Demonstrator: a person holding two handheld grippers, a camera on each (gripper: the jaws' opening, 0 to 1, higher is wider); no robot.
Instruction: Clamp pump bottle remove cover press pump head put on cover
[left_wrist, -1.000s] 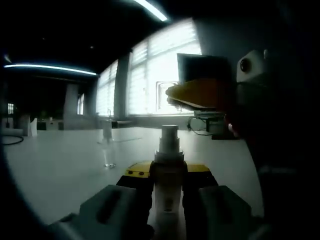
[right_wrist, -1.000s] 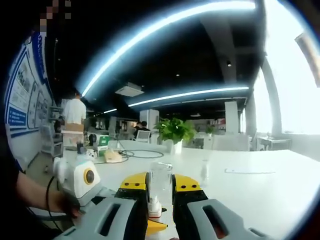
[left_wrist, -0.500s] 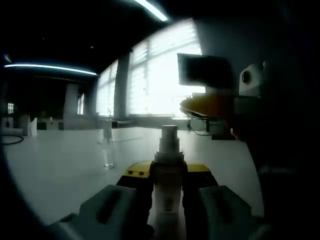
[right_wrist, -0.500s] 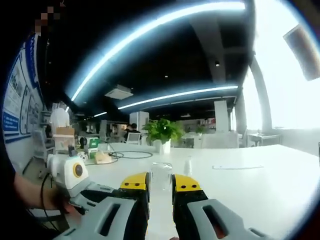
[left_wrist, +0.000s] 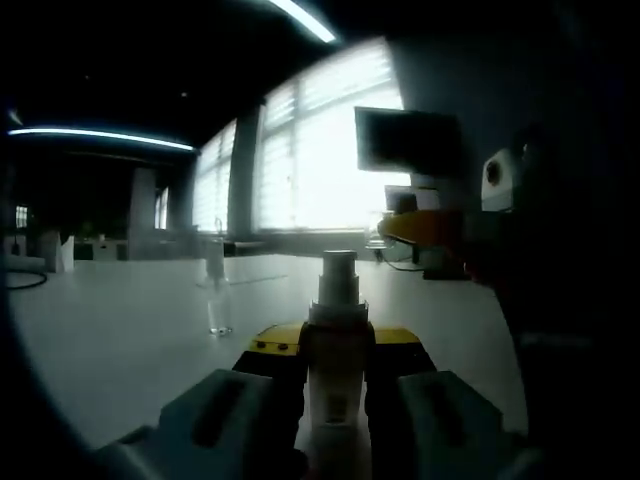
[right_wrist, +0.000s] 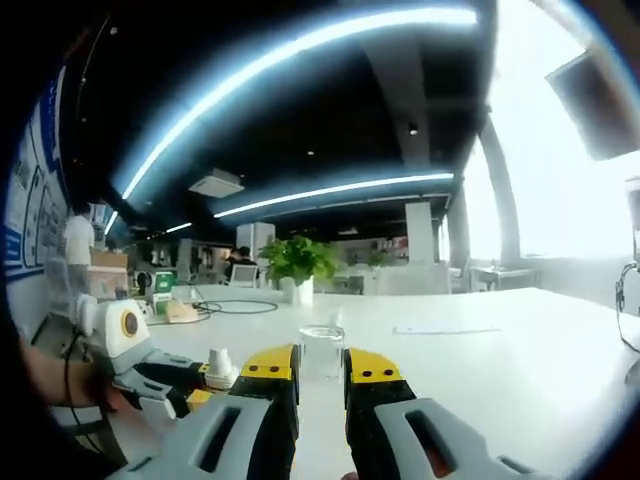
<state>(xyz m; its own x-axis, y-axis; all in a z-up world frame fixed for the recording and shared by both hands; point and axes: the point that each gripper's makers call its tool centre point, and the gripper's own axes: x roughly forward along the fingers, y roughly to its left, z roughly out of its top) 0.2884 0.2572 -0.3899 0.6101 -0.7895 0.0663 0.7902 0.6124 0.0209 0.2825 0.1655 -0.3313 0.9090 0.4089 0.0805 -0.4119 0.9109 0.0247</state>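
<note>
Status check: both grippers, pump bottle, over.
Left gripper shut on pump bottle, pump head bare. Right gripper shut on clear cover. Nothing in the way.

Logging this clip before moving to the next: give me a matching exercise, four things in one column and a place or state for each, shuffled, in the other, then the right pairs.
Things:
1. pump bottle
2. clear cover
3. potted plant
4. small clear bottle

Places or states:
A. far back on the white table, in the right gripper view
B. upright between the jaws of the left gripper, pump head bare
C. standing by itself on the table, left of the clamped bottle
D. between the jaws of the right gripper

Pairs: 1-B, 2-D, 3-A, 4-C
</note>
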